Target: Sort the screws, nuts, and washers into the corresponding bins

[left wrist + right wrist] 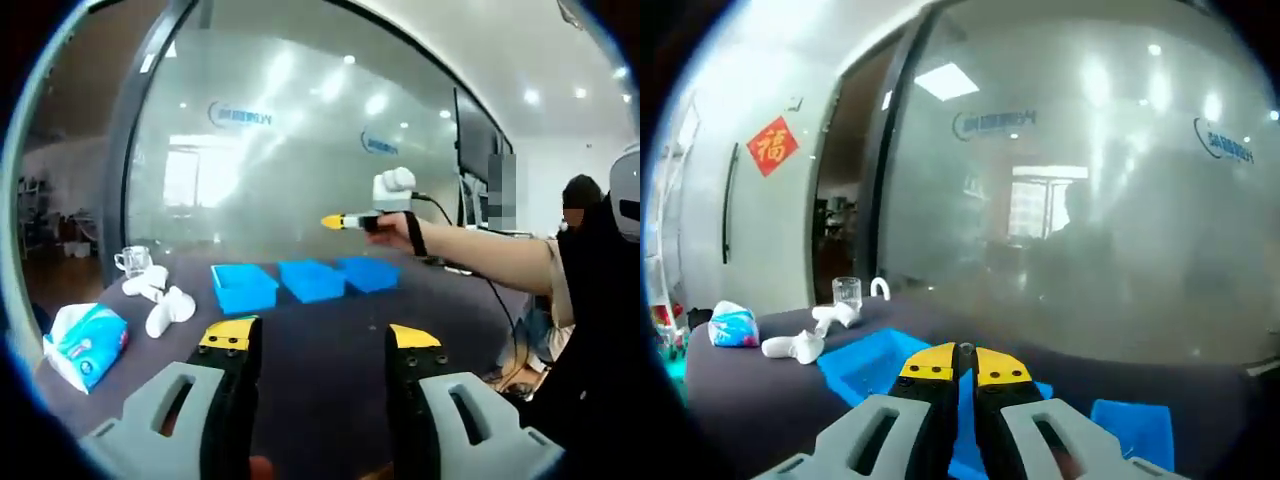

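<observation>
Left gripper (320,340) hangs over the near edge of the dark table (320,400), jaws wide apart, nothing between them. Right gripper (964,368) has its yellow-tipped jaws together, nothing visibly held; in the left gripper view it shows as (335,221), held out in a person's hand (393,228) above the far side of the table. Three blue bins sit in a row toward the far edge: left bin (243,287), middle bin (311,279), right bin (368,273), close beside each other. In the right gripper view the jaws are over the bins, one bin (868,365) left of the tips, another (1132,430) at right. Screws, nuts and washers are too small to tell in either view. Clutter at the table's left end: tissue pack (85,344) near the front left corner, white plastic parts (160,297) beyond it, a clear cup (134,260) by the far left edge; none of it stands between grippers and bins. Behind the table runs a frosted glass wall (300,140) with blue logos and a dark frame; a red paper sign (772,146) hangs on the white wall left of the doorway. Ceiling lights reflect in the glass.
</observation>
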A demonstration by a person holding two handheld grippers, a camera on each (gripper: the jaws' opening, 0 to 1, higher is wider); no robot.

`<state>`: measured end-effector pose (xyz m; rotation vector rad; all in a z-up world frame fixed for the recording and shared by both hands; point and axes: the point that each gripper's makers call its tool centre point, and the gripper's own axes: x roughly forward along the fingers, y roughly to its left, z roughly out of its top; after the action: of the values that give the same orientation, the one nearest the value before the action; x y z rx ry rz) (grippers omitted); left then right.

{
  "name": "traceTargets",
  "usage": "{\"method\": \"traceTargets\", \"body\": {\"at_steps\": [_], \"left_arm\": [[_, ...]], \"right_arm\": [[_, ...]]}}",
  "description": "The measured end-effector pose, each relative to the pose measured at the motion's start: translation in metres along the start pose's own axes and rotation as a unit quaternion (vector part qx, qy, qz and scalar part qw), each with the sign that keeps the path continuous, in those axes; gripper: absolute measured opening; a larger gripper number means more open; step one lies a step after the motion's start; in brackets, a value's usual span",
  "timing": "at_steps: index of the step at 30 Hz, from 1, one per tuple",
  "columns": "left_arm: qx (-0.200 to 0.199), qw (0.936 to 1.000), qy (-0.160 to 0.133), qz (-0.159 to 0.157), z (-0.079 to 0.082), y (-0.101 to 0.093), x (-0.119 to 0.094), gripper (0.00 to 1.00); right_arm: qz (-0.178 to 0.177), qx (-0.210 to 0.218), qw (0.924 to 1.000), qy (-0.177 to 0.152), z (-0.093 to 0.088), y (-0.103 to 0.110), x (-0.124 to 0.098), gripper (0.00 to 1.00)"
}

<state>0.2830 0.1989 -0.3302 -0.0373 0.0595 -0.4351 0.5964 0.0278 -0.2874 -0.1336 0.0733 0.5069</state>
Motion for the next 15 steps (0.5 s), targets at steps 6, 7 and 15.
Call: {"method": "traceTargets", "body": {"at_steps": [6, 7, 15], "left_arm": [[-0.003, 1.0000, 0.001, 0.002, -0.001, 0.001, -0.002, 0.48], [-0.004, 1.0000, 0.001, 0.003, -0.001, 0.001, -0.002, 0.48], [-0.006, 1.0000, -0.001, 0.003, 0.001, 0.001, -0.002, 0.48]], "right_arm": [[-0.011, -0.003, 0.9998, 0.017, -0.009, -0.004, 0.014, 0.02], [-0.013, -0.003, 0.9997, 0.019, -0.011, -0.005, 0.015, 0.02], [-0.023, -0.017, 0.9991, 0.032, -0.021, -0.008, 0.013, 0.18]]}}
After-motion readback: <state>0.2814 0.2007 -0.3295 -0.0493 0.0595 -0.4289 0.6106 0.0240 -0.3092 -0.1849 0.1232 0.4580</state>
